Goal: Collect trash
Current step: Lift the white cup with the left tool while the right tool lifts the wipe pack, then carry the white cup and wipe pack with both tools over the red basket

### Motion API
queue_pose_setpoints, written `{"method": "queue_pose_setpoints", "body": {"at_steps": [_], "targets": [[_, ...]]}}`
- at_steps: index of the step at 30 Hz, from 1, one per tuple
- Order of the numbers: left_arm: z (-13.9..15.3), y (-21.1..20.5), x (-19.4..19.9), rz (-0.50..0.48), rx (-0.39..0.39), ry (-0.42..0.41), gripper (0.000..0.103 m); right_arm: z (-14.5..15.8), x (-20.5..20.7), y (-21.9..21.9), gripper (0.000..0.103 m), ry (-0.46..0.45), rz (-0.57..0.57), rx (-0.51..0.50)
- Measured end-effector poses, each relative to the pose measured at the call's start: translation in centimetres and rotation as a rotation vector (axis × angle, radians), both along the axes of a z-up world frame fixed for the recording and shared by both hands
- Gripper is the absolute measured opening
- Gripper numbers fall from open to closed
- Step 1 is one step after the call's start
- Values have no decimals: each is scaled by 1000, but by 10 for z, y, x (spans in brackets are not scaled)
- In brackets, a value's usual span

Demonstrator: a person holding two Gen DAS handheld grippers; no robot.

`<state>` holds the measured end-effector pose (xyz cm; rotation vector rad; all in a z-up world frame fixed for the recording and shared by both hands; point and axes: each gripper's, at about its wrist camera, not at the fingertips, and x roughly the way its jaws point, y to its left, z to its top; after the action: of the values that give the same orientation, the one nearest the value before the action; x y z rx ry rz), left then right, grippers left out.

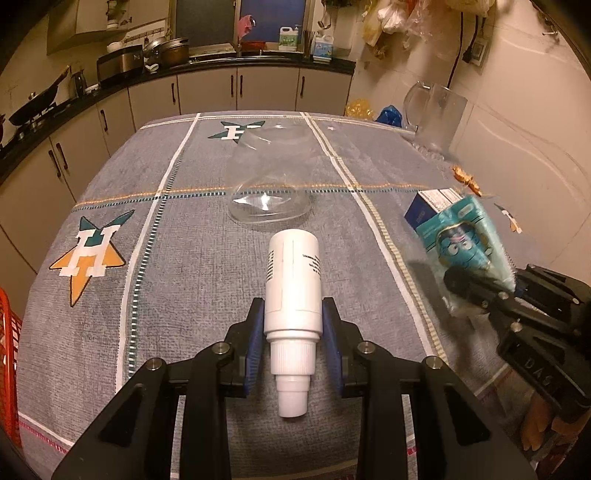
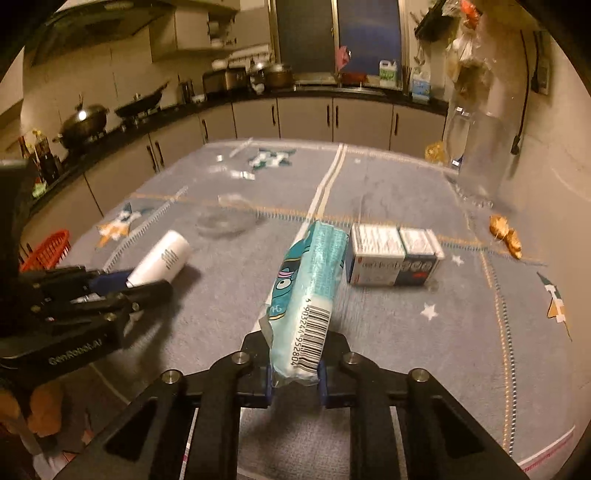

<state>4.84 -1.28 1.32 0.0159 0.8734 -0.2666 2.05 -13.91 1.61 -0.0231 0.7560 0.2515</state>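
Trash is in both tools: the left tool grips the bottle, the right tool grips the pack. Next, probably the red basket.

Both views have that warm yellowish indoor light, kind of dim, coming from overhead somewhere out of shot. The window at the back is dark blue, so no daylight helping. Heavy fisheye on both: the cabinets bend round the edges and the corners go black.

The left wrist view is fairly sharp in the middle, with a small bright glint on the clear plastic lid. The tissue pack off to the right is smeared.

The right wrist view is softer all over, with motion blur on the surface pattern and the far clutter. The barcode on the tissue pack up close stays readable. A hot spot shines on the wok.
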Motion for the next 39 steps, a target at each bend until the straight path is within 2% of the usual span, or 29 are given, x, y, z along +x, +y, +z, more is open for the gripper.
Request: {"method": "queue_pose_setpoints", "body": {"at_steps": [25, 33, 39], "targets": [[1, -1, 0, 20, 27, -15, 29, 4, 4, -6, 18, 5, -3, 34], [10, -5, -7, 35, 68, -51, 29, 6, 3, -7, 18, 1, 5, 48], [29, 0, -22, 50, 69, -79, 29, 17, -5, -7, 18, -11, -1, 83]]}}
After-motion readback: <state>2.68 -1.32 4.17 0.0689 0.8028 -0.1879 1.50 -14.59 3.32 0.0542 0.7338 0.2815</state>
